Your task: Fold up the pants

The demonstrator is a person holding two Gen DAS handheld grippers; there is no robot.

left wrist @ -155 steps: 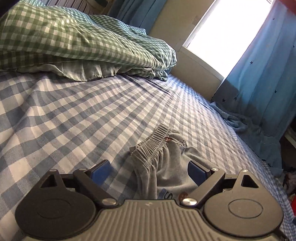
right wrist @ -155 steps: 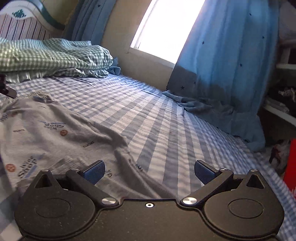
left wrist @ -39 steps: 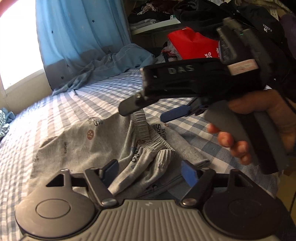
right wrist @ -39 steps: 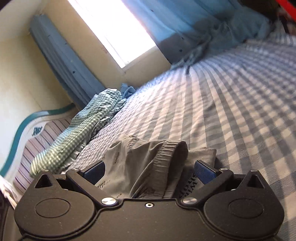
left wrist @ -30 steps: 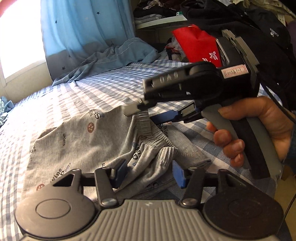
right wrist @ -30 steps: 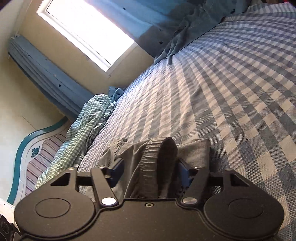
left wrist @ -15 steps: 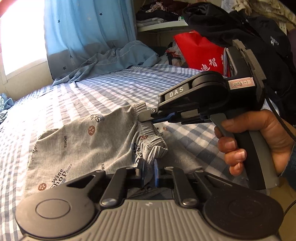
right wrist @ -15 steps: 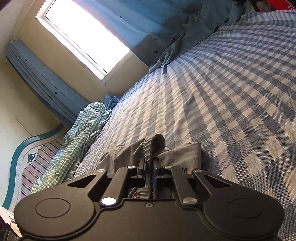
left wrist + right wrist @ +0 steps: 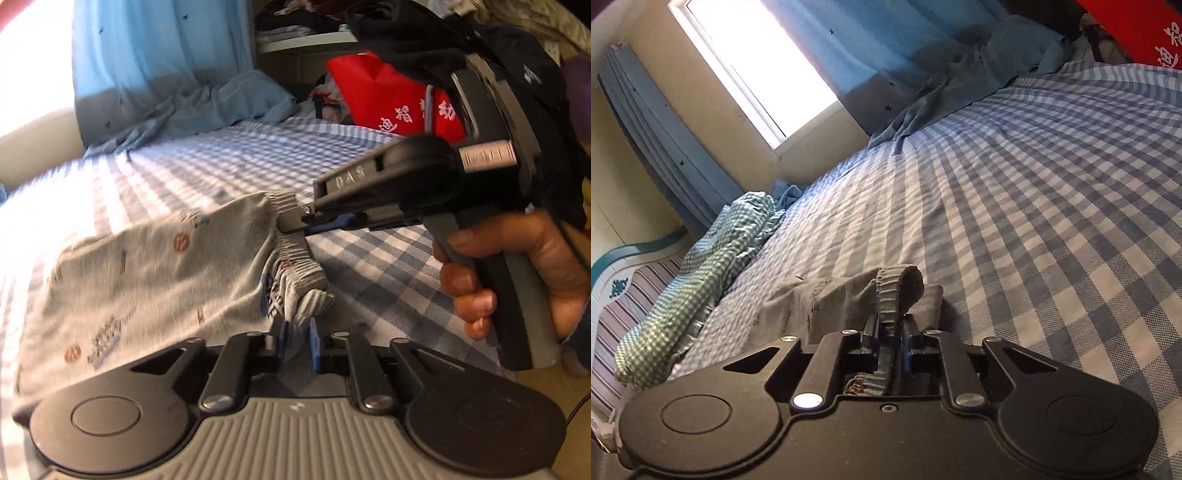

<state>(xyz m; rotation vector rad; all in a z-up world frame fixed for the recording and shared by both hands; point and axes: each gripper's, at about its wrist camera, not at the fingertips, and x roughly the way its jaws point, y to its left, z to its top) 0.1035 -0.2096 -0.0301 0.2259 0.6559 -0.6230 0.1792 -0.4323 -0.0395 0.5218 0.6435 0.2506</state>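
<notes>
The left gripper [image 9: 296, 338] angles down toward the bed, its blue fingers [image 9: 314, 343] nearly together and pinching a bunched fold of the waistband of the grey printed pants [image 9: 147, 273]; its jaws have just opened slightly, cloth still between them. The right gripper [image 9: 888, 341], held in a person's hand [image 9: 524, 273] and also tilted downward, clamps the ribbed waistband edge between its close-set fingers [image 9: 870, 338], which likewise have just eased apart a little. The pants lie spread over the blue-checked bed sheet [image 9: 1034, 206], waistband end lifted between the two grippers.
</notes>
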